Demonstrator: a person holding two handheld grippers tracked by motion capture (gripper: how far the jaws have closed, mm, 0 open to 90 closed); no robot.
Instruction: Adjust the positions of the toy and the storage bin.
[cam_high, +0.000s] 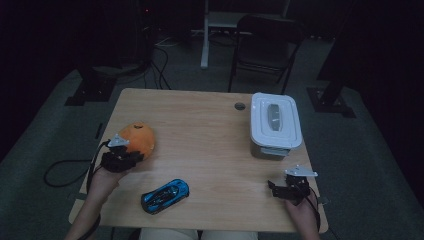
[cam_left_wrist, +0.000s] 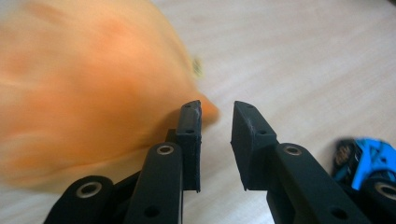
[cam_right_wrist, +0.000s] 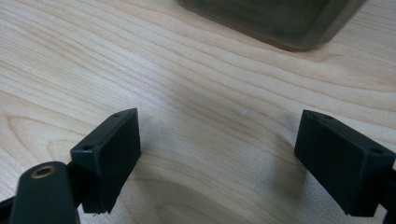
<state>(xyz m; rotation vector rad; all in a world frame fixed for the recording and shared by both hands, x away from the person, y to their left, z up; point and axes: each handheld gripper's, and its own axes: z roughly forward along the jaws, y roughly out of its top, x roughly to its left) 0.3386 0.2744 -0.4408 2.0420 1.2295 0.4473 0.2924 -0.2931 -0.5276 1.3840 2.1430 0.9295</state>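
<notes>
I sit at a wooden table with a gripper in each hand.

My left gripper is over at about 9 o'clock on the table. Its two black jaws are a little way apart, with a small gap between them. Nothing is in the gap. A soft orange toy sits just beside it. In the left gripper view the orange toy looks big and fuzzy, and one jaw is right next to it. I cannot tell if the jaw is touching it.

My right gripper is down at about 4 o'clock, near the table's edge. In the right gripper view its jaws are spread wide, and there is bare wood between them.

A blue toy car lies at about 6 o'clock, close to me, between my two hands. It also peeks in at the bottom corner of the left gripper view.

A box with a white lid stands at about 2 o'clock. Its lid is on. It is just past my right gripper, and its see-through wall shows at the top of the right gripper view.
</notes>
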